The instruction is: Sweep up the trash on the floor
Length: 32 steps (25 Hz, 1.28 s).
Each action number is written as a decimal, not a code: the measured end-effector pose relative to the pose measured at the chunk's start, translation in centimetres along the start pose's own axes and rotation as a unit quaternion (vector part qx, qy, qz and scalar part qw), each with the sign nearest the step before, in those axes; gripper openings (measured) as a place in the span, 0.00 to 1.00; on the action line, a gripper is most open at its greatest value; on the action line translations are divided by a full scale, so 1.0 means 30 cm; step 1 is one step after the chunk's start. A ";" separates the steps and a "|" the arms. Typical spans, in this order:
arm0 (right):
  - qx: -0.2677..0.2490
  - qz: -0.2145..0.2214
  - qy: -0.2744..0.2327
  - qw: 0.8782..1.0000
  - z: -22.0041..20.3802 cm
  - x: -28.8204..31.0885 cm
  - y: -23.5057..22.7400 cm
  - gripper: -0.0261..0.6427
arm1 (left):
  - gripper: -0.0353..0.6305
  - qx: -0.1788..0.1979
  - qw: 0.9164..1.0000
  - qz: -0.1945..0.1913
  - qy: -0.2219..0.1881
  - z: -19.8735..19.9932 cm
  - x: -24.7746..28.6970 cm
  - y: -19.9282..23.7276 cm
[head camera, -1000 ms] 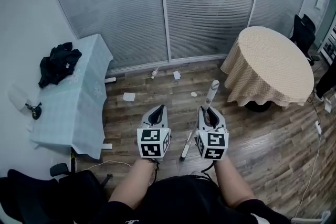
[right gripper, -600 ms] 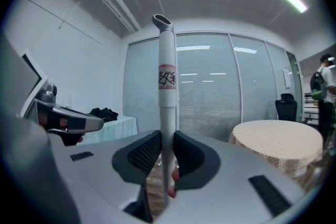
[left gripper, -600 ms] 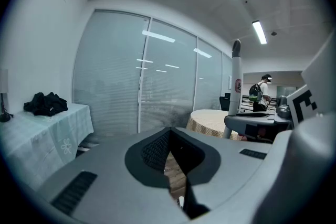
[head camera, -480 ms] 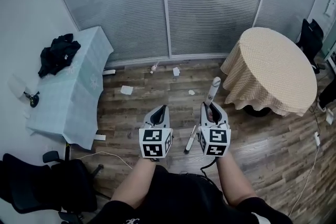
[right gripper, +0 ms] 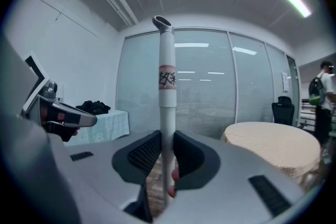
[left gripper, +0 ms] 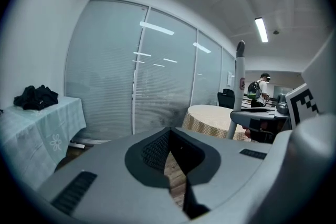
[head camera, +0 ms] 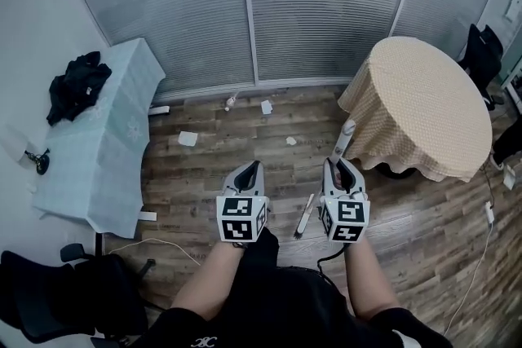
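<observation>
Head view: paper trash (head camera: 188, 138) lies scattered on the wooden floor (head camera: 204, 175) near the blinds (head camera: 326, 4). The right tongs (head camera: 336, 163) pinch a white pole (head camera: 304, 216). The left tongs (head camera: 252, 167) are pressed together, empty.

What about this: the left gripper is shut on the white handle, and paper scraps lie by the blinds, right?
Wrong gripper. The right gripper view shows the right gripper shut on the white handle; the left gripper is shut on nothing. Paper scraps do lie by the blinds.
</observation>
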State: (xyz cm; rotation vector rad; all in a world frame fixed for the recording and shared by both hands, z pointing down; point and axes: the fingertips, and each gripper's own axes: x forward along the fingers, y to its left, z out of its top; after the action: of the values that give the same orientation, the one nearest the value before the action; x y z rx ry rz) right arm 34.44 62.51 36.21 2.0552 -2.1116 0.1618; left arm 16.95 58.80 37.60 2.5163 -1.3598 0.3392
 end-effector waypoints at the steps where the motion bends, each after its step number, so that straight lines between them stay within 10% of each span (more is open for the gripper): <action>1: 0.000 -0.001 0.004 1.000 -0.009 0.027 -0.011 0.17 | 0.04 0.002 1.000 -0.004 0.000 0.005 0.033 0.010; 32: -0.054 -0.034 0.068 0.996 -0.028 1.046 -0.229 0.17 | 0.04 -0.008 0.999 -0.018 0.029 0.199 0.773 0.648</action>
State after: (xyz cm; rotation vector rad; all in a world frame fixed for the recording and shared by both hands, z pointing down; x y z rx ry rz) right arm 40.70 31.79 43.30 1.9900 -1.9256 0.1688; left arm 13.46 28.45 41.78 2.4950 -1.2886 0.3888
